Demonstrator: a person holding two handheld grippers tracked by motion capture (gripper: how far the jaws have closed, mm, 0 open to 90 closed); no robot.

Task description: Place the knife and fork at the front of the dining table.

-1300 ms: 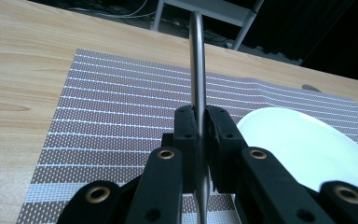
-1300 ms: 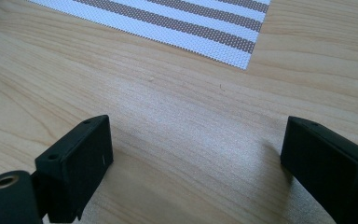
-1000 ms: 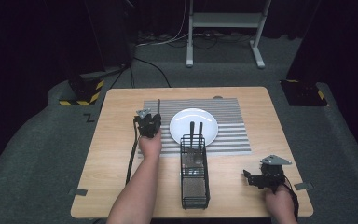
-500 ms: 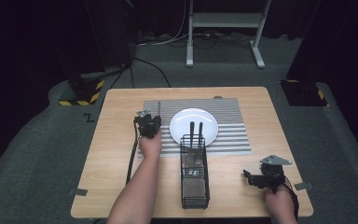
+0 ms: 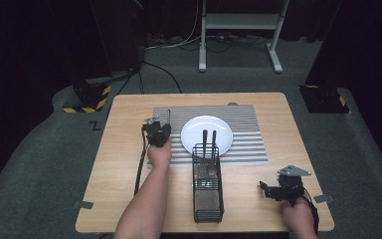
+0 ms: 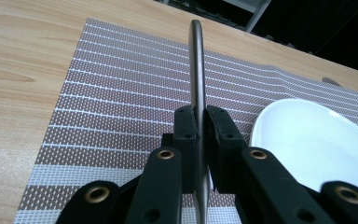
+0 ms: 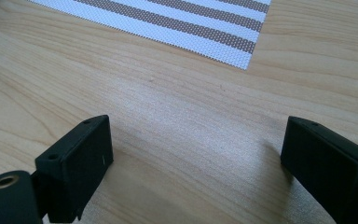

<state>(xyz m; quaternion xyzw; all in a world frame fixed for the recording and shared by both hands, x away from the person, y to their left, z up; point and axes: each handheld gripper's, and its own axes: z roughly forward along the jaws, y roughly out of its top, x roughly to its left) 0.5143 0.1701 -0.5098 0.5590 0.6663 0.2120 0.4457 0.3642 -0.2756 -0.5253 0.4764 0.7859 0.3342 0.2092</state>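
Note:
My left gripper [image 5: 163, 128] [image 6: 200, 122] is shut on a thin metal utensil [image 5: 168, 115] [image 6: 196, 60], seen edge-on, which sticks out past the jaws over the striped placemat [image 5: 248, 119] [image 6: 121, 93]. It sits just left of a white plate [image 5: 206, 130] [image 6: 317, 140] that rests on the mat. Near the table's front right corner, my right gripper [image 5: 267, 189] [image 7: 196, 149] stands open over bare wood, nothing between its jaws. A black wire cutlery basket [image 5: 207, 196] stands in front of the plate, with two dark utensil handles [image 5: 209, 142] upright in its far end.
The wooden table [image 5: 119, 164] has bare room at the left and right of the mat. The mat's near corner [image 7: 233, 51] lies ahead of my right gripper. Tape tabs mark the table's front corners; the floor around it is dark.

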